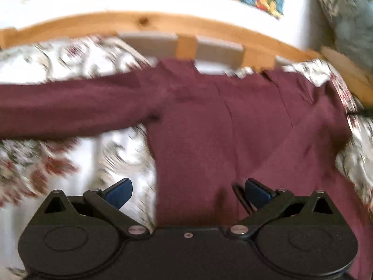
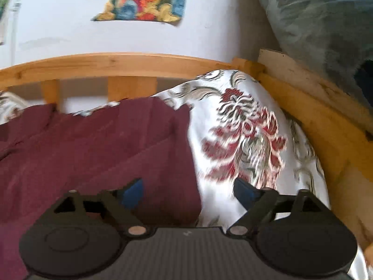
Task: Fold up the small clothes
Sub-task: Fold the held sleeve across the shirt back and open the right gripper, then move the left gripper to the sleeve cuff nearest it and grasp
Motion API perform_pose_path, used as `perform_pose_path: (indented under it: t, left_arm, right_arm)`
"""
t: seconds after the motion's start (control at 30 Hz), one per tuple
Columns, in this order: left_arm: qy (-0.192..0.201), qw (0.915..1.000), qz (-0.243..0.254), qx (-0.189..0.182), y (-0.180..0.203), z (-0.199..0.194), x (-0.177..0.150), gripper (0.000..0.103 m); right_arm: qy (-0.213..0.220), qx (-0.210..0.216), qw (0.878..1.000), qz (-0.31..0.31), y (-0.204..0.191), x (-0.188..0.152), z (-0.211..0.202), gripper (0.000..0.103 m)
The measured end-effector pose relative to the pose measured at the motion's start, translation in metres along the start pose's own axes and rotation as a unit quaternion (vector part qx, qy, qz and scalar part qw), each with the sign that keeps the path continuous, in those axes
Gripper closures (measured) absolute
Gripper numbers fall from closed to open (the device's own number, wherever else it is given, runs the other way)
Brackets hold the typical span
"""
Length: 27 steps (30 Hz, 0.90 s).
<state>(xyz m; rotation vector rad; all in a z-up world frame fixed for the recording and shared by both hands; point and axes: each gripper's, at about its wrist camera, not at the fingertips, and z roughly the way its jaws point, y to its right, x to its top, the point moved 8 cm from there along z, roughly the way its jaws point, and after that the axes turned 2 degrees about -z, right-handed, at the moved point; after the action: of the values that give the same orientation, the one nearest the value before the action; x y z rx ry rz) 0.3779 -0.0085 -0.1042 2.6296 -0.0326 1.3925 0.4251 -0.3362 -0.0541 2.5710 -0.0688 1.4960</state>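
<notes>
On the floral satin bedspread (image 2: 244,126), your maroon long-sleeved knit top (image 1: 233,121) lies flat for folding, one sleeve tucked across the body. Both the left gripper (image 1: 187,192) and right gripper (image 2: 187,190) stand spread, holding nothing (pictures blurred).

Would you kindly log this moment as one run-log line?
task: fold | maroon top flat on floral bedspread | left gripper open | right gripper open, nothing held

maroon top (image 1: 209,121): 1 | floral bedspread (image 2: 244,140): 1 | wooden bed rail (image 2: 116,63): 1 | wall poster (image 2: 144,2): 1
</notes>
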Motion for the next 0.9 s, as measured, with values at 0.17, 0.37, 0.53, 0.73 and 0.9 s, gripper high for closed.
perform_pose_path:
  t: [0.17,0.37,0.53,0.73,0.9]
  left_arm:
    - [0.058,0.9945,-0.011,0.086,-0.031,-0.042,0.035,0.001]
    - [0.087,0.9773,-0.034,0.190,-0.103,-0.100,0.055,0.001]
    - [0.107,0.9640,-0.036,0.241,-0.178,-0.141,0.092,0.001]
    - [0.084,0.9712,0.044,0.219,-0.246,-0.147,0.129,0.004]
    - [0.006,0.9888,0.025,0.147,-0.269,-0.127,0.132,0.004]
  right_arm:
    - [0.025,0.054,0.998,0.014,-0.033,-0.035,-0.065,0.000]
    - [0.032,0.121,0.991,0.047,-0.075,-0.065,-0.116,0.000]
    - [0.041,0.143,0.987,0.060,-0.099,-0.084,-0.130,0.000]
    - [0.054,0.157,0.986,0.019,-0.115,-0.088,-0.133,0.000]
    - [0.067,0.161,0.984,0.029,-0.117,-0.088,-0.133,0.000]
